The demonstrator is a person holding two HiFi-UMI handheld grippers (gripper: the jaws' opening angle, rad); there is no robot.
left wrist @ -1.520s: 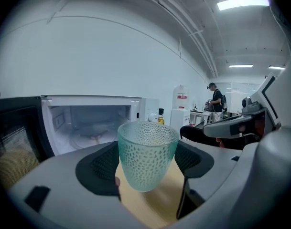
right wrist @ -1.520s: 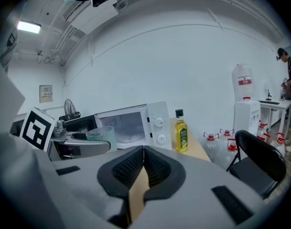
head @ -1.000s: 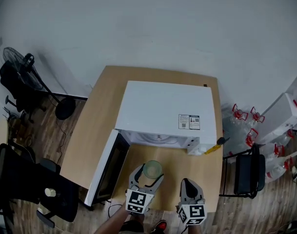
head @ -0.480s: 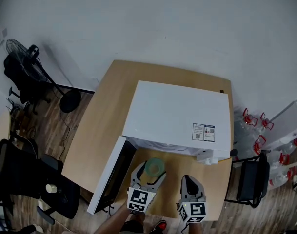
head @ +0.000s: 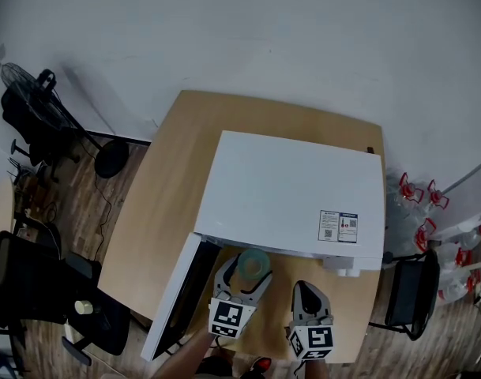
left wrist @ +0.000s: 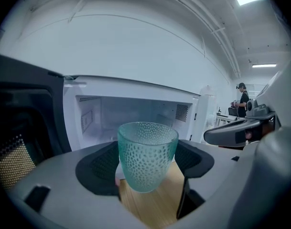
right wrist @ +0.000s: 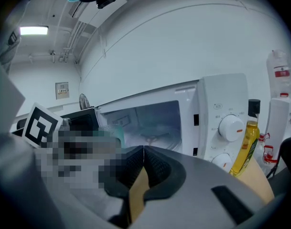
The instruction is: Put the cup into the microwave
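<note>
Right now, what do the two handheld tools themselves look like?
The left tool and right tool are built alike. Each has a smooth light-grey body that forks into two curved jaws lined with black textured pads. At its rear end, each carries a white cube printed with black square markers.
</note>
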